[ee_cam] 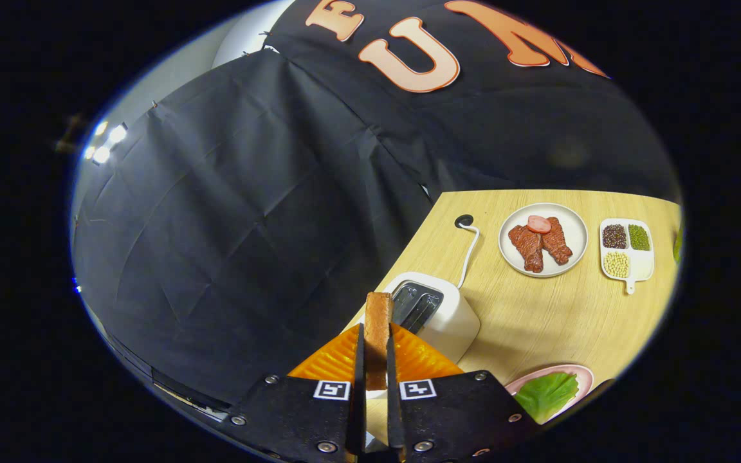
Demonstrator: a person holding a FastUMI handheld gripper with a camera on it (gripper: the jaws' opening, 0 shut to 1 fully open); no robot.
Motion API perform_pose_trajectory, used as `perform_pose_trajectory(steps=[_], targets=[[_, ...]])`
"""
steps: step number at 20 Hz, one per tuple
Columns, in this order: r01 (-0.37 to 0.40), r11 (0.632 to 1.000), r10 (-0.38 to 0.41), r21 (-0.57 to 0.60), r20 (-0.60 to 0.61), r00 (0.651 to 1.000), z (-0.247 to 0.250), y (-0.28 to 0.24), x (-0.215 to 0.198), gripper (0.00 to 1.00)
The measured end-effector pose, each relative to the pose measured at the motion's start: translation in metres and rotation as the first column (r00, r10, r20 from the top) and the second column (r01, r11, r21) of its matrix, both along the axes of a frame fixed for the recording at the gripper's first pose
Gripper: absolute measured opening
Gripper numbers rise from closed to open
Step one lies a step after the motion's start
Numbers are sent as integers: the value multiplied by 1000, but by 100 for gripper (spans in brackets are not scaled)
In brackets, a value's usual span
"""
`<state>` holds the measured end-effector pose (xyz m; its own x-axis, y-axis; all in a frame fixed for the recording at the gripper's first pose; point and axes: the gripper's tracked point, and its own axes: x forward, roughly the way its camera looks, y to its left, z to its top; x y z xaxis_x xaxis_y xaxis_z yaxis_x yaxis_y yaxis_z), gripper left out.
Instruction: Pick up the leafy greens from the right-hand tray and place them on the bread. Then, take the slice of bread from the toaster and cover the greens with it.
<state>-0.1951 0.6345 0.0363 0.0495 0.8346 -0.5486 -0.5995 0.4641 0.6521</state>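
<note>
The gripper (376,360) at the bottom centre of the frame is narrowed onto a slice of bread (377,325), which stands upright on edge between both fingers, its crust edge facing the camera. Just behind it, slightly to the right, sits a white toaster (451,315) with two dark slots, near the left edge of a light wooden surface (538,315). A white cord (469,254) runs from the toaster up to a dark round port in the surface. In the lower right of the frame, a pink plate (576,372) holds the leafy greens (547,393), close beside the right finger. Toward the upper right of the surface lie a white plate with reddish meat pieces (543,240) and, right of it, a small divided dish of beans (626,251). Open bare wood lies between the toaster, the two plates and the divided dish. The black cloth wall (248,212) occupies the left and top of the frame. Small square black-and-white marker tags (332,390) sit on the gripper; no readable writing appears on the objects.
</note>
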Motion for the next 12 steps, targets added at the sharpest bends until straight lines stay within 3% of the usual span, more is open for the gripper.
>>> perform_pose_trajectory(steps=[12], targets=[[89, 994, -89, 69, -5, 996, 11, -73, 11, 14]])
